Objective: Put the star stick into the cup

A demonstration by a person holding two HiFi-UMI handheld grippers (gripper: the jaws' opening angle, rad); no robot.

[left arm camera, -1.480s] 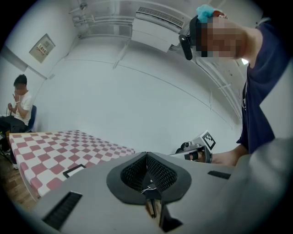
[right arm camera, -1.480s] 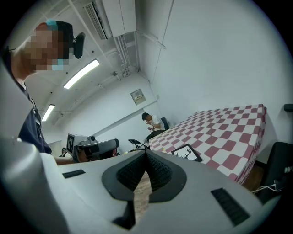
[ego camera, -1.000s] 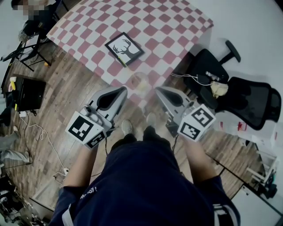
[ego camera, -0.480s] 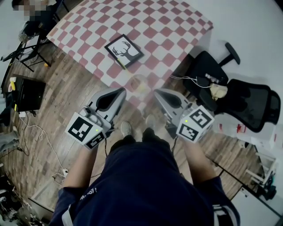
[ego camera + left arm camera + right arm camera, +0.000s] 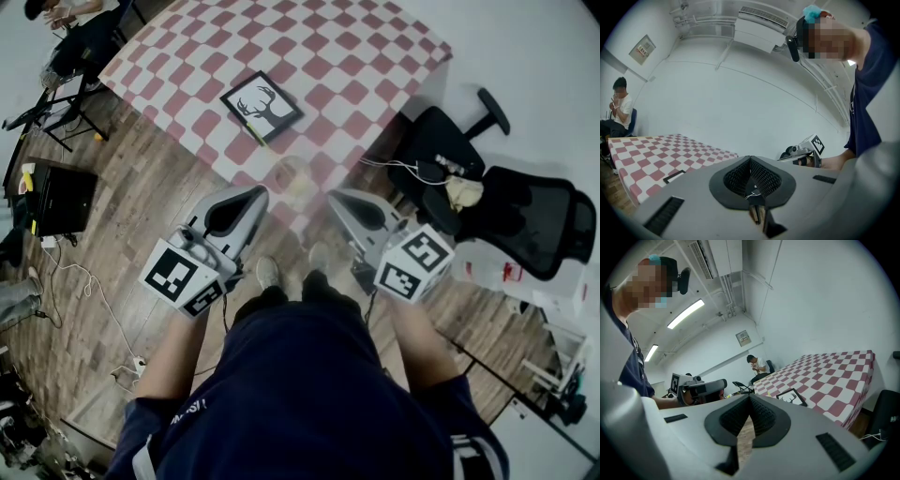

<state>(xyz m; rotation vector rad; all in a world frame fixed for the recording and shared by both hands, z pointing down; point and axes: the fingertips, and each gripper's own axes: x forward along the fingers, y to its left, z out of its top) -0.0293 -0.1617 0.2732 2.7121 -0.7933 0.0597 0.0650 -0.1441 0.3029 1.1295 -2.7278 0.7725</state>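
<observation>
On the red-and-white checked table lies a black-framed deer picture. A thin yellowish stick seems to lie by the frame's near corner, too small to be sure. A faint clear cup stands at the table's near edge. My left gripper and right gripper hover side by side, short of the table and either side of the cup. Both are shut with nothing in them. The left gripper view shows the right gripper. The right gripper view shows the left gripper and the picture.
Two black office chairs stand right of the table, with a white cable over one. A black box and cables lie on the wooden floor at left. Folding stands and a seated person are beyond the table's far left corner.
</observation>
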